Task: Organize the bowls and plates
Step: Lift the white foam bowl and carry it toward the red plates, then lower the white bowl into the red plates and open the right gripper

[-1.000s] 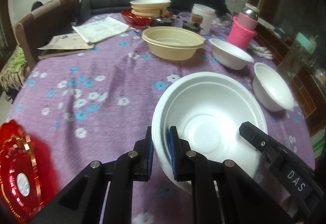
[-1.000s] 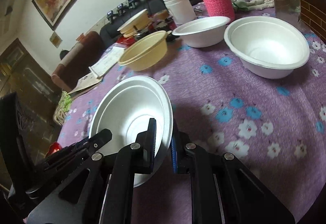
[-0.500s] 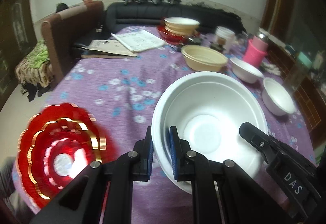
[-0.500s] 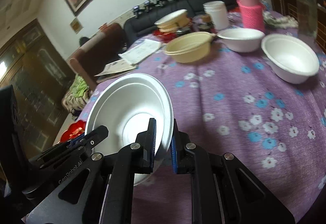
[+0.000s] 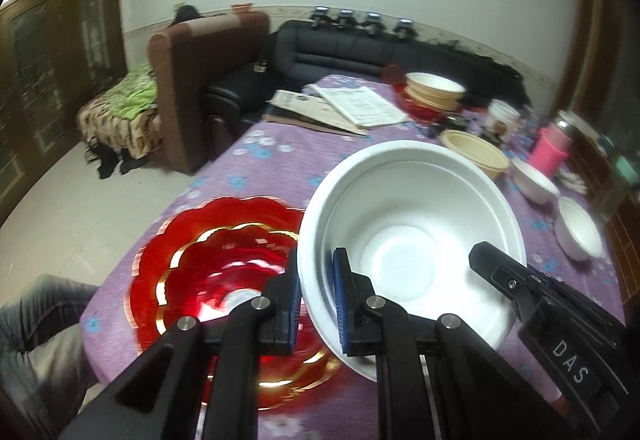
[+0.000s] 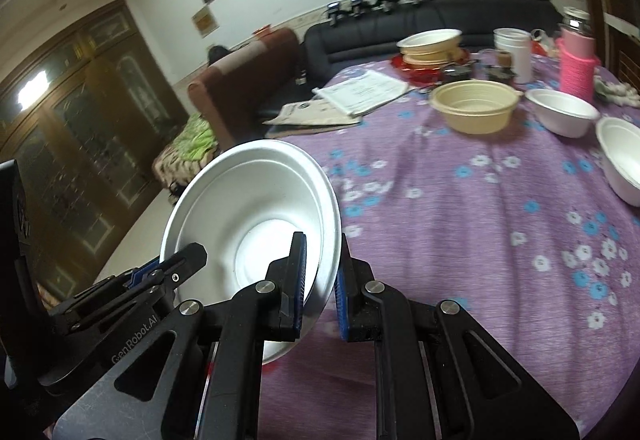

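Left wrist view: white bowl (image 5: 408, 240), mouth tilted toward camera, rim pinched by left gripper (image 5: 316, 304) and right gripper (image 6: 320, 280).

A large white foam bowl (image 5: 408, 240) hangs tilted above the table, its rim pinched on opposite sides by the left gripper (image 5: 316, 304) and the right gripper (image 6: 320, 276). Just left of the left gripper and partly under the bowl lies a red scalloped plate (image 5: 200, 268) with gold edging (blurred). Far ahead of the right gripper stand a beige bowl (image 6: 474, 110) and two small white bowls (image 6: 564, 112), upright, with a stack of beige bowls (image 6: 430, 46) on a red plate beyond.
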Demonstrator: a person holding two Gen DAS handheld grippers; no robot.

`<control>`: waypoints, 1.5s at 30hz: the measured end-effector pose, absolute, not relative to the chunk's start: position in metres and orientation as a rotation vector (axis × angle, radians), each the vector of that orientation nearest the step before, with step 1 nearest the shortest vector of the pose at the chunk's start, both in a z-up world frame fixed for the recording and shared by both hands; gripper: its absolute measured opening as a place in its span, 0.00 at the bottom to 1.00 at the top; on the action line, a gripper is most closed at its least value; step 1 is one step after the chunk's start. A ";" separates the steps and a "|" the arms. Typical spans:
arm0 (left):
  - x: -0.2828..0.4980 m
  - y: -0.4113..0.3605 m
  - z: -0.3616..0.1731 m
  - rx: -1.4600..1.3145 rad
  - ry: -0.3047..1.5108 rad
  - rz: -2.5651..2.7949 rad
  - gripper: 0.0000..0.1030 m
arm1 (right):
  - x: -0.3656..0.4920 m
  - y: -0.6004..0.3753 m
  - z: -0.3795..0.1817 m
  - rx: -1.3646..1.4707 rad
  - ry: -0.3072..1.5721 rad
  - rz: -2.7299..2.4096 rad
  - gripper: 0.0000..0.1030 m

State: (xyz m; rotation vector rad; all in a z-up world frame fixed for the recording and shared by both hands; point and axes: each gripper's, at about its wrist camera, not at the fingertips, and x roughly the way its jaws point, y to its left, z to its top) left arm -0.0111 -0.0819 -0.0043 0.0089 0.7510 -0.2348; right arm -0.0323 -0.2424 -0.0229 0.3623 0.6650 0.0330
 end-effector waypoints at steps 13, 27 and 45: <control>0.002 -0.031 -0.026 -0.036 0.802 -0.117 0.13 | -0.006 -0.178 -0.046 0.286 0.735 0.135 0.13; 0.005 -0.007 -0.051 -0.062 0.879 -0.065 0.16 | 0.001 -0.148 -0.083 0.133 0.783 0.132 0.13; 0.013 0.024 -0.055 -0.078 0.863 0.101 0.16 | -0.012 -0.204 -0.079 0.248 0.617 0.049 0.45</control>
